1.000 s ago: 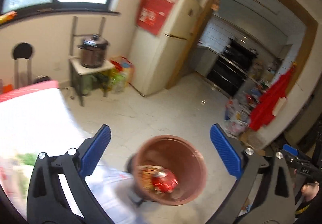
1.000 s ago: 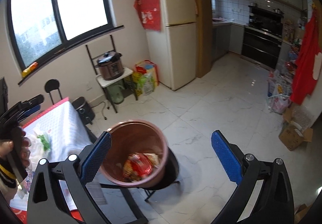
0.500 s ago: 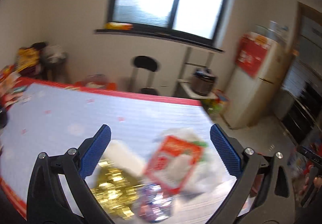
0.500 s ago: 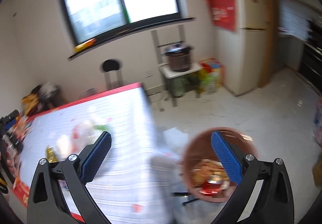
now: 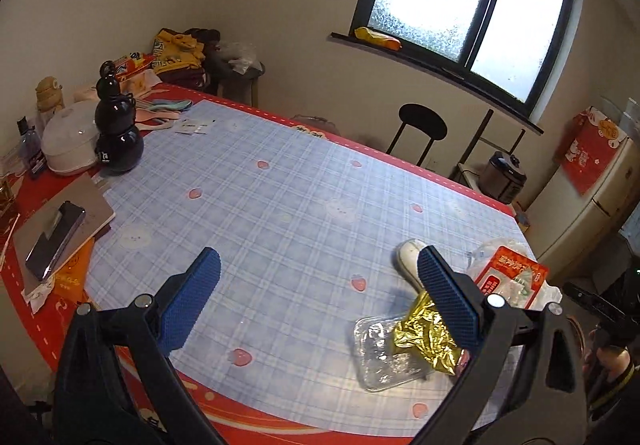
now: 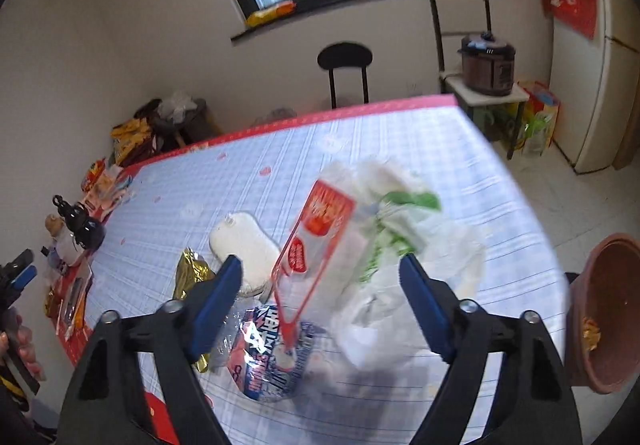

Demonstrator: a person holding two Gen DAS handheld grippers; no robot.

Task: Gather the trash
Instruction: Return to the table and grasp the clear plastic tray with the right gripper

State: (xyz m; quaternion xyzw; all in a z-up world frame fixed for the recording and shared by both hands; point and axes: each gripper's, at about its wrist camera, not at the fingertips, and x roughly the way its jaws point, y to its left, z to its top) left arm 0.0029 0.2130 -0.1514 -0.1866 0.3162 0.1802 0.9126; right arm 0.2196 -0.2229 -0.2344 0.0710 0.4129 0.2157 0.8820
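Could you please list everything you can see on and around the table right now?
Table: one, blue plaid cloth with red border.
Gold foil wrapper: one, gold, near table edge.
Clear plastic tray: one, transparent, partly under the foil.
Red-and-white packet: one, among the trash pile.
White plastic bag: one, white with green, beside the packet.
Blue printed wrapper: one, blue and pink, near edge.
Black gourd bottle: one, far corner.
Phone: one, dark, on a grey notebook.
Trash bin: one, brown, beside the table.
Left gripper: jaws open, empty.
Right gripper: jaws open, just been closing, above the packet.
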